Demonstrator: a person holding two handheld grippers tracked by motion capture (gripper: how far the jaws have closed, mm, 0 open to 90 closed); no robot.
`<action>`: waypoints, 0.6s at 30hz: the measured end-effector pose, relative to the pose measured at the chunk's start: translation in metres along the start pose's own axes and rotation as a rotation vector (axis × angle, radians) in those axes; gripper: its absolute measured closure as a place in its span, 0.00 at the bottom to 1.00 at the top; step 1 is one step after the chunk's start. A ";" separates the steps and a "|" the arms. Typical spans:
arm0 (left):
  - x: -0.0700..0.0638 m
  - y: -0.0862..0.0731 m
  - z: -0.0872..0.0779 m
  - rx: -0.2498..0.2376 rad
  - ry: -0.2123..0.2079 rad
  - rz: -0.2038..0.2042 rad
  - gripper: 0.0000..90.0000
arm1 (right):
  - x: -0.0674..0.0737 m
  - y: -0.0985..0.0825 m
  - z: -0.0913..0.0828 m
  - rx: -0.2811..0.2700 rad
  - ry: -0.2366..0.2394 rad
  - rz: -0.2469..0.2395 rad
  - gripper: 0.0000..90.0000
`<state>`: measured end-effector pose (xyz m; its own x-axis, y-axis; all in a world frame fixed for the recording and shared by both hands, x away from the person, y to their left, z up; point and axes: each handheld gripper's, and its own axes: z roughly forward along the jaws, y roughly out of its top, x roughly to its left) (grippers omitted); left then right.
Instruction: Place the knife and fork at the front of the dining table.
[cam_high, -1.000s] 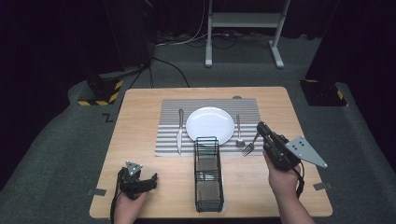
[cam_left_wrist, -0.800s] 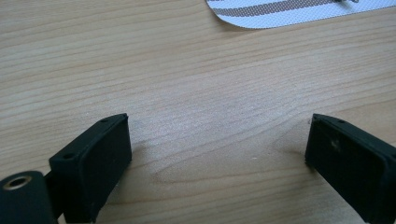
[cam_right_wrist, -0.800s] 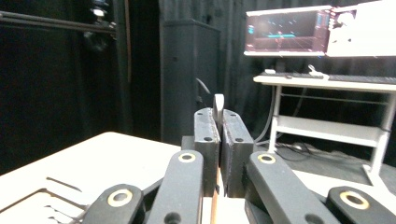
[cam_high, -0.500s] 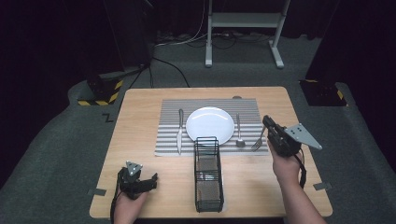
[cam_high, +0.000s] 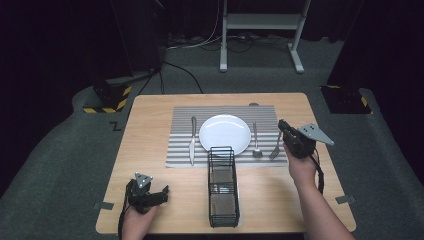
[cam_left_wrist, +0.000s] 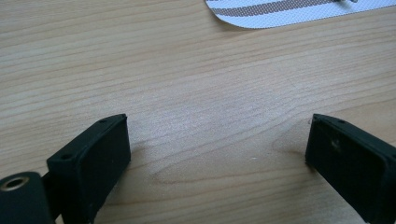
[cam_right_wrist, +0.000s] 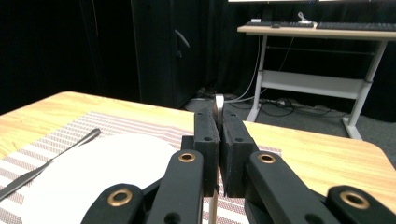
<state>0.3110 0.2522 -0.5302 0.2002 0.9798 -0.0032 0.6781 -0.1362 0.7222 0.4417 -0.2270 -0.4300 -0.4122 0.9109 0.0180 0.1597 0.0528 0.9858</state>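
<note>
While my left gripper (cam_high: 159, 192) sits spread near the rack (cam_high: 222, 186), my right gripper (cam_high: 283, 126), jaws pressed together, hovers beside the fork (cam_high: 275, 146), whose handle points away from me.

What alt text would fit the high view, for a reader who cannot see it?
A right gripper holds a fork by its handle beside a spoon on a striped placemat with a white plate and knife; a wire basket stands nearer.

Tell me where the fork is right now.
In the high view, the fork lies on the striped placemat's right edge, just right of the spoon and beside the right gripper.
</note>
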 end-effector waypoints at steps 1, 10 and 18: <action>0.000 0.000 0.000 0.000 0.000 0.000 0.07 | 0.000 0.000 0.002 0.003 0.000 0.000 0.96; 0.000 0.000 0.000 0.000 -0.001 0.001 0.07 | -0.004 0.002 0.028 0.023 -0.001 0.033 0.96; -0.001 0.001 0.001 0.002 -0.003 0.011 0.07 | -0.013 0.001 0.060 0.060 -0.013 0.065 0.96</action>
<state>0.3121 0.2511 -0.5303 0.2095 0.9778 0.0025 0.6776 -0.1470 0.7205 0.5008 -0.2140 -0.4392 -0.3872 0.9186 0.0788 0.2395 0.0177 0.9707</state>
